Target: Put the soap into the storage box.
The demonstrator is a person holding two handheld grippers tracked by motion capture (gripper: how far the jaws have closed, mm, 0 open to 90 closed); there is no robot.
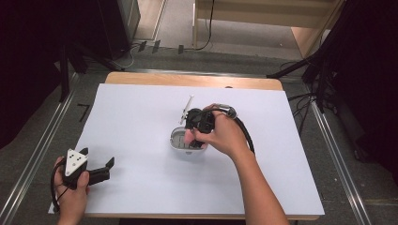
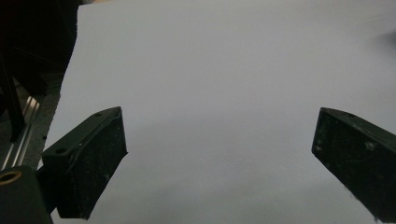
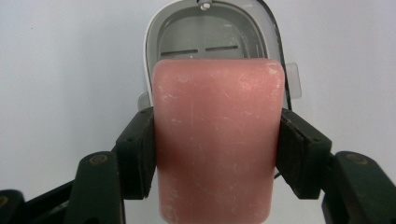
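Nearest, the left gripper (image 1: 101,172) rests low at the front left of the counter (image 1: 141,187), its fingers (image 2: 91,158) spread apart with nothing between them but white sheet; it looks parked out of the way so the other hand can work alone. Further in, the right gripper (image 1: 196,129) has its fingers (image 3: 137,156) clenched on the 2 long sides of a pink soap bar (image 3: 217,140), a side grip that leaves the bar's underside free, which I judge suits lowering it flat. The bar hangs directly over the open grey soap case (image 3: 210,35), whose slotted floor shows just beyond the bar's far edge, so the hold seems aimed at seating the soap inside. Just past the case a thin metal piece (image 1: 187,108) lies on the sheet, possibly the lid seen edge-on; I cannot tell. The counter is a wooden top covered by a white sheet. Beyond it are grey floor, metal rails (image 1: 42,140), trailing cables, dark stands and pale wooden furniture (image 1: 263,18)
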